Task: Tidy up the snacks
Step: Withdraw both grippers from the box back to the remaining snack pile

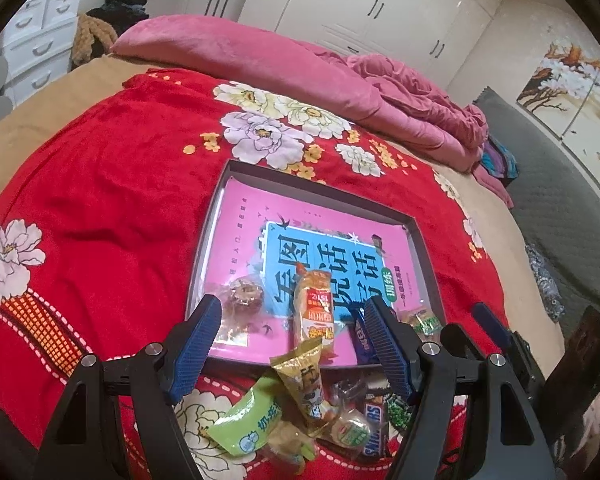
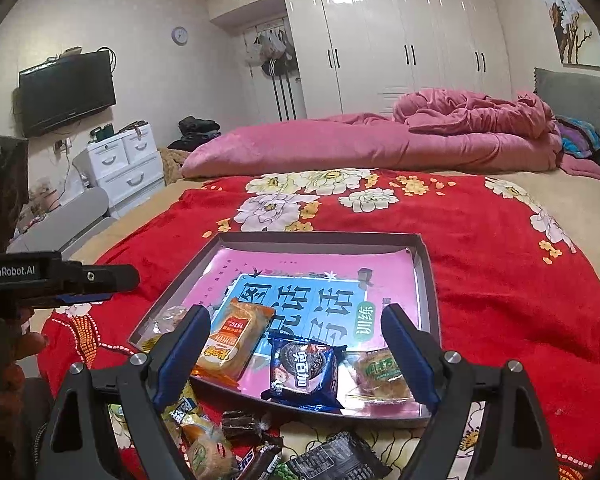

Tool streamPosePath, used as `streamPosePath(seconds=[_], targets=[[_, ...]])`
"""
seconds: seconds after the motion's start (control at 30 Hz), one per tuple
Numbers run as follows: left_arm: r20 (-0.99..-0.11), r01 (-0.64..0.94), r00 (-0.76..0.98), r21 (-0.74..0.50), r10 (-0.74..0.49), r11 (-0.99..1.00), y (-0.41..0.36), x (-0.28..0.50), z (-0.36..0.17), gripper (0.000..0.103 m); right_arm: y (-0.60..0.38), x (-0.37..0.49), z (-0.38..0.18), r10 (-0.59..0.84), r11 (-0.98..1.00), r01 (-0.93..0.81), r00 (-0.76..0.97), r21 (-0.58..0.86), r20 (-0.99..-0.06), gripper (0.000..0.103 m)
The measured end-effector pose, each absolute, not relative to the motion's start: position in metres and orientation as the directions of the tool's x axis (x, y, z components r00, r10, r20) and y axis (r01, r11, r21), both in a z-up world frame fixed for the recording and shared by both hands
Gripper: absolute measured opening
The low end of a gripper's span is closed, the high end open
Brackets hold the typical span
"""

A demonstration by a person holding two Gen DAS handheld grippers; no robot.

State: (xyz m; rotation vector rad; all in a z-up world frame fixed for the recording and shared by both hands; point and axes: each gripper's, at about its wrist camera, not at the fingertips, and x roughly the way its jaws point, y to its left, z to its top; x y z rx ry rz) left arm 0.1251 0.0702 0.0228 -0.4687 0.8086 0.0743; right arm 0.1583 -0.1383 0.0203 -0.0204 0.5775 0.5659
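A shallow grey tray (image 1: 320, 189) (image 2: 320, 236) lined with a pink and blue printed sheet lies on the red flowered blanket. Inside it are an orange-wrapped cake (image 1: 314, 312) (image 2: 236, 336), a blue Oreo pack (image 2: 302, 372) (image 1: 362, 340), a clear-wrapped pastry with a green label (image 2: 380, 372) and a clear-wrapped brown round sweet (image 1: 244, 294). My left gripper (image 1: 291, 304) hovers open over the tray's near edge and the loose pile. My right gripper (image 2: 295, 310) is open above the Oreo pack, and its pads touch nothing.
Loose snacks lie on the blanket in front of the tray: a gold packet (image 1: 304, 380), a green packet (image 1: 248, 420), a Snickers bar (image 1: 372, 428) (image 2: 256, 460) and a black packet (image 2: 332, 460). A pink duvet (image 2: 380, 148) is heaped behind. White drawers (image 2: 128, 164) stand to the left.
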Motion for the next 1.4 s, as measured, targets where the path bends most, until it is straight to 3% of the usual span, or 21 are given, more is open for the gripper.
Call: streamPosePath(seconds=[1.4], targets=[[-0.724,-0.213,0.678,-0.362,-0.129,0.908,0.064,0.09,0.011,0.075,-0.183,0.132,0.017,0.426,0.893,-0.424,0.697,0.149,-0.577,0.087]])
